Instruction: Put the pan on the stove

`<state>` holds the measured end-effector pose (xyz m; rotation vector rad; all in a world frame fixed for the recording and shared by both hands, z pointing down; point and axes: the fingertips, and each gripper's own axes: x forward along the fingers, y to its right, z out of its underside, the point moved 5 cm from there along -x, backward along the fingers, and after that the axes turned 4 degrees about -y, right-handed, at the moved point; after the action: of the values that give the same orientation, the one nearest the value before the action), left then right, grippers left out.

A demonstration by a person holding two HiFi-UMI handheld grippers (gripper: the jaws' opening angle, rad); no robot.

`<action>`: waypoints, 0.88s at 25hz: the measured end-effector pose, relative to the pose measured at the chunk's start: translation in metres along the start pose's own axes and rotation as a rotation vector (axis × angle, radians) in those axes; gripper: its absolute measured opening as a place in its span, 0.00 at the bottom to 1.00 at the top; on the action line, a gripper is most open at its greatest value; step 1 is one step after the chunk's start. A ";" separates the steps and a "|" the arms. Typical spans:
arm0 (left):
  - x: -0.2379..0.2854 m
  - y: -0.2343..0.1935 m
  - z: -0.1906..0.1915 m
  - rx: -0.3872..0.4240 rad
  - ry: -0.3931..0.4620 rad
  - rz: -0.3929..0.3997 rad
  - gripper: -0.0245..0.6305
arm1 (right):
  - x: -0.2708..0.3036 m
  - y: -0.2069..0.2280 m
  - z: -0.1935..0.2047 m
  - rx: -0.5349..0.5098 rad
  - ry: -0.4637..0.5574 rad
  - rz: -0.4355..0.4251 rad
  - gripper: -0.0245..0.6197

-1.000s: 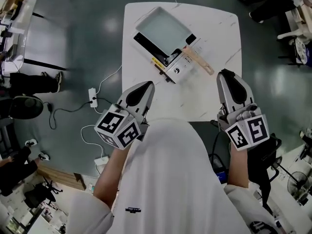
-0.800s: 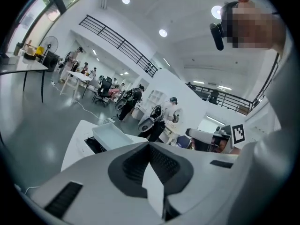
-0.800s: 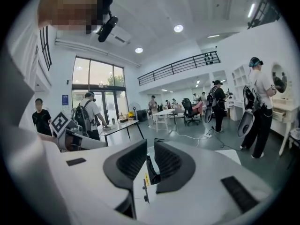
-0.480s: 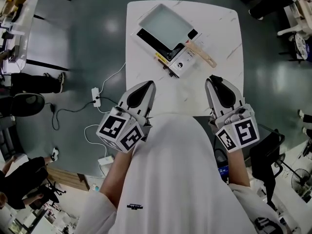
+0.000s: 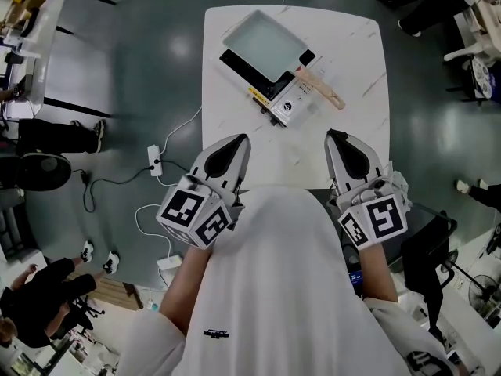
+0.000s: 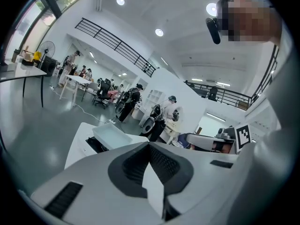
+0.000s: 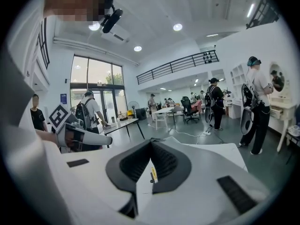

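Observation:
A pale rectangular pan (image 5: 262, 47) with a wooden handle (image 5: 319, 89) sits on the portable stove (image 5: 286, 104) at the far side of the white table (image 5: 352, 53). My left gripper (image 5: 239, 138) is shut and empty over the table's near left edge. The right gripper (image 5: 335, 134) hangs over the near right edge; its jaws have just been closing and nothing is between them. In the left gripper view the pan (image 6: 111, 136) shows beyond the shut left gripper (image 6: 150, 144). In the right gripper view the right gripper (image 7: 151, 142) is shut, with the table (image 7: 220, 149) ahead.
A power strip (image 5: 155, 161) with white cables lies on the floor left of the table. A black chair (image 5: 427, 249) stands at the right. Other tables, chairs and people fill the room beyond.
The right gripper has moved left and back toward my body. The left gripper has barely shifted. Pan and stove have not moved.

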<state>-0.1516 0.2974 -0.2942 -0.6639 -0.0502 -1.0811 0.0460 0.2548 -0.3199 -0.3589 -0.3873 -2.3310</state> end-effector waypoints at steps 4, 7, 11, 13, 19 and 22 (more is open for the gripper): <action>-0.002 -0.001 -0.001 0.005 0.002 0.001 0.04 | 0.002 -0.004 0.000 0.000 -0.004 -0.001 0.05; -0.002 -0.002 -0.002 0.008 0.000 0.005 0.04 | 0.002 -0.006 0.000 0.001 -0.010 0.002 0.05; -0.001 -0.003 -0.002 0.012 -0.003 0.010 0.04 | 0.001 -0.005 0.001 0.004 -0.012 0.014 0.05; -0.001 -0.002 -0.001 0.014 -0.005 0.011 0.04 | -0.001 -0.005 0.002 0.007 -0.012 0.021 0.05; 0.000 0.000 0.002 0.032 -0.012 0.009 0.04 | -0.005 -0.003 0.007 0.014 -0.011 0.036 0.05; -0.002 0.003 0.005 0.031 -0.019 0.015 0.04 | -0.009 -0.005 0.008 0.019 -0.015 0.041 0.05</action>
<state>-0.1489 0.3019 -0.2924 -0.6461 -0.0785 -1.0578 0.0496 0.2672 -0.3167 -0.3719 -0.4054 -2.2843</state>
